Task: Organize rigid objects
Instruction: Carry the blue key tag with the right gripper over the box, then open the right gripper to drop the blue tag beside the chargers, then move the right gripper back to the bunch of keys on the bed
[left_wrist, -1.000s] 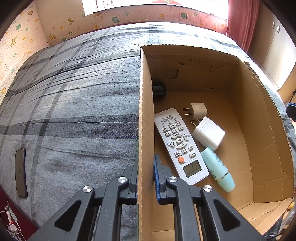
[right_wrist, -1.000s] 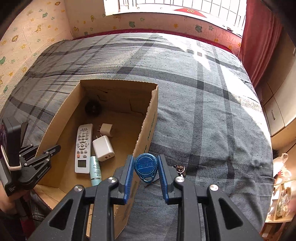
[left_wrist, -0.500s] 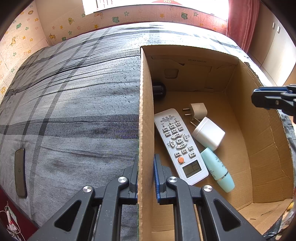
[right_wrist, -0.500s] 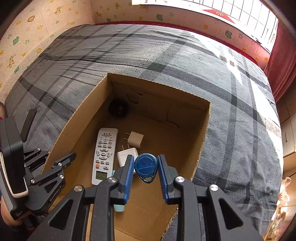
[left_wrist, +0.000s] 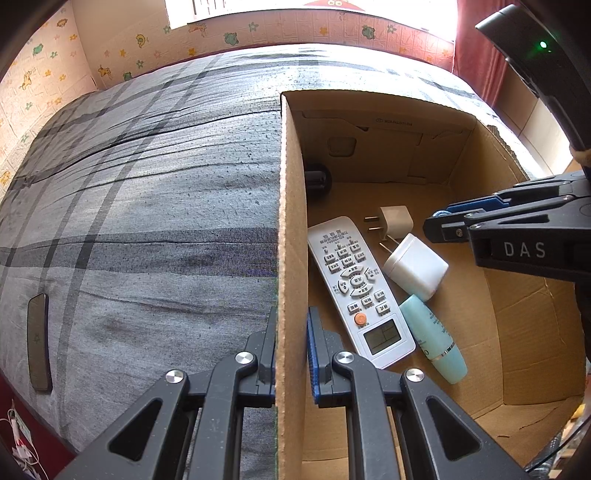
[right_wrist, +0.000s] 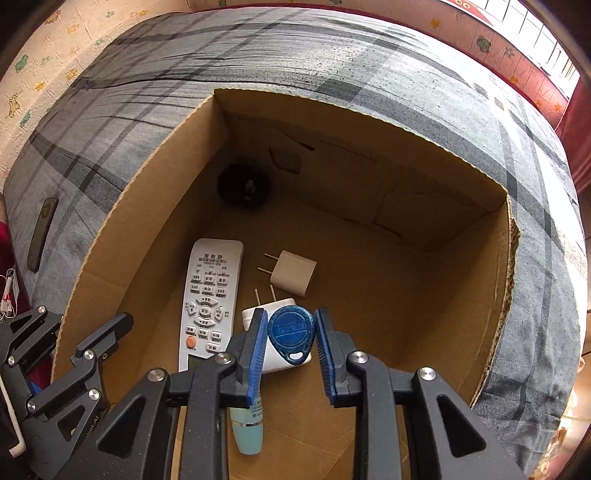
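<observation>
An open cardboard box (left_wrist: 291, 229) (right_wrist: 369, 266) sits on a grey plaid bed. My left gripper (left_wrist: 291, 332) is shut on the box's left wall near the front corner. My right gripper (right_wrist: 290, 332) is shut on a blue teardrop key fob (right_wrist: 291, 334) and hangs over the box's inside, above the chargers; from the left wrist camera that gripper (left_wrist: 439, 221) reaches in from the right. On the box floor lie a white remote (left_wrist: 360, 291) (right_wrist: 210, 299), a small beige plug adapter (left_wrist: 395, 221) (right_wrist: 293, 273), a white charger (left_wrist: 415, 267) and a teal tube (left_wrist: 434, 338) (right_wrist: 247, 428).
A dark round object (right_wrist: 245, 188) lies in the box's far left corner. A dark flat phone-like slab (left_wrist: 38, 341) (right_wrist: 42, 232) rests on the bedspread (left_wrist: 147, 206) near its left edge. Patterned walls and a window bound the bed; a red curtain (left_wrist: 476, 62) hangs at right.
My right gripper carried the blue fob from outside the box's right wall over the rim and down above the items inside. The left gripper and box stayed still.
</observation>
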